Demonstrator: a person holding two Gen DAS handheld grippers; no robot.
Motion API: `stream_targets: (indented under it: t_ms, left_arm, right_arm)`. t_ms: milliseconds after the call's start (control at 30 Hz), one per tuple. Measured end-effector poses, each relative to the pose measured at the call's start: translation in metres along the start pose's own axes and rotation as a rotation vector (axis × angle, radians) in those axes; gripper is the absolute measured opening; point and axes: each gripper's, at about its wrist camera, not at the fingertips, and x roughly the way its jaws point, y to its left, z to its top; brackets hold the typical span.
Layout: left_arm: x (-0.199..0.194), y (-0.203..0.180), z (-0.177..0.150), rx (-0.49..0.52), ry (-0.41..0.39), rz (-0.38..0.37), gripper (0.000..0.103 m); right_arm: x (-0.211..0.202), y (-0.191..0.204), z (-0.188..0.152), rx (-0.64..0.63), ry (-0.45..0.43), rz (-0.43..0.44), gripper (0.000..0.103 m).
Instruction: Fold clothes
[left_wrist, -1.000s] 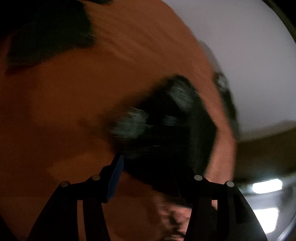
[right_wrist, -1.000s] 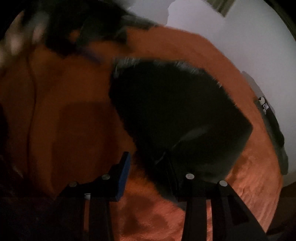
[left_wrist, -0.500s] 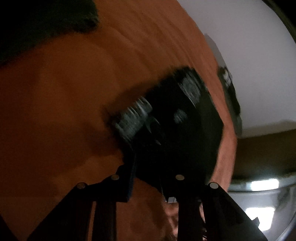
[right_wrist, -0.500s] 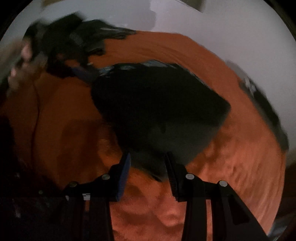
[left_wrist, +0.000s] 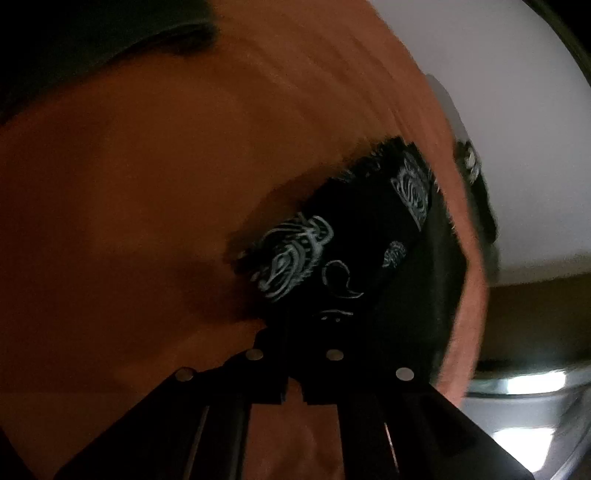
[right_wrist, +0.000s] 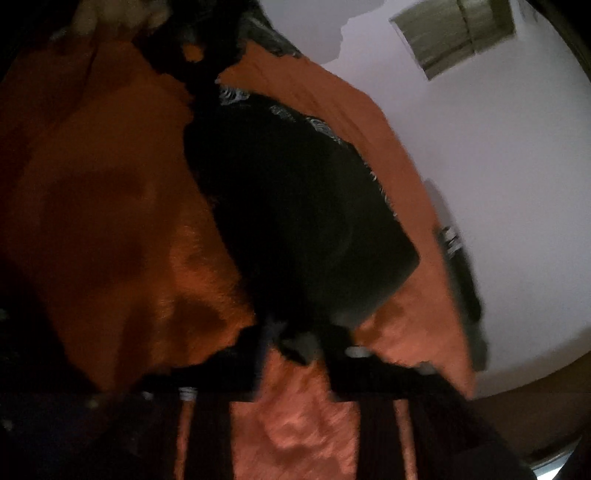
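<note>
On the orange blanket (left_wrist: 155, 206) lies a black paisley cloth (left_wrist: 354, 236), soft, light and limp. The left gripper (left_wrist: 295, 332) is clamped on its near patterned edge; the right gripper (right_wrist: 295, 343) pinches its near corner. Best held by corners. Bare blanket lies left; the bed edge runs close on the right.

Orange fuzzy blanket (left_wrist: 155, 206) covers the supporting surface, fills most of both wrist views; what is under it cannot be told. Black cloth with white paisley print (left_wrist: 354, 236) lies directly on it, near its right edge; in the right wrist view the same cloth (right_wrist: 303, 206) shows mostly plain black, pattern only along the far edge. Another dark patterned item (left_wrist: 476, 184) at the blanket's right edge, blurred.
</note>
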Motion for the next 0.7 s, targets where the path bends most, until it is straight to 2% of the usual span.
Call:
stream_targets:
  t_ms: [100,167,200,233,267,300,400,467,500,533,567,700]
  left_arm:
    - [-0.014,0.000,-0.007,-0.022,0.026,-0.029,0.009]
    - [-0.012,-0.013,-0.014,-0.015,0.060,-0.077,0.019]
    - [-0.012,-0.019,-0.017,-0.011,0.077,-0.102,0.029]
    - [-0.008,-0.029,-0.021,0.002,0.097,-0.127,0.038]
    - [-0.002,-0.042,-0.026,0.022,0.118,-0.152,0.041]
    - [0.005,-0.053,-0.029,0.038,0.135,-0.164,0.046]
    - [0.045,-0.084,-0.034,0.049,0.171,-0.161,0.053]
    - [0.062,-0.093,-0.039,0.050,0.170,-0.160,0.052]
    - [0.069,-0.095,-0.040,0.044,0.160,-0.164,0.046]
    - [0.076,-0.098,-0.039,0.038,0.142,-0.173,0.020]
    - [0.079,-0.098,-0.039,0.036,0.126,-0.177,0.015]
    - [0.069,-0.087,-0.037,0.047,0.069,-0.170,0.010]
  right_arm:
    - [-0.007,-0.002,-0.001,0.013,0.006,0.039,0.040]
    - [-0.012,-0.003,-0.002,0.021,0.010,0.066,0.040]
    - [-0.014,-0.004,-0.002,0.025,0.011,0.079,0.040]
    - [-0.007,-0.006,-0.003,0.021,0.023,0.084,0.030]
    - [0.010,-0.006,-0.003,0.002,0.052,0.076,0.012]
    - [0.019,-0.004,-0.003,-0.008,0.078,0.072,0.005]
    - [0.018,-0.005,-0.003,0.012,0.070,0.066,0.004]
    - [0.011,-0.009,-0.004,0.032,0.045,0.054,0.004]
    - [0.006,-0.011,-0.005,0.036,0.032,0.044,0.003]
    - [0.002,-0.011,-0.006,0.033,0.022,0.035,0.003]
    - [-0.002,-0.010,-0.007,0.022,0.016,0.028,0.003]
    - [-0.007,0.004,-0.009,-0.062,0.012,0.003,0.003]
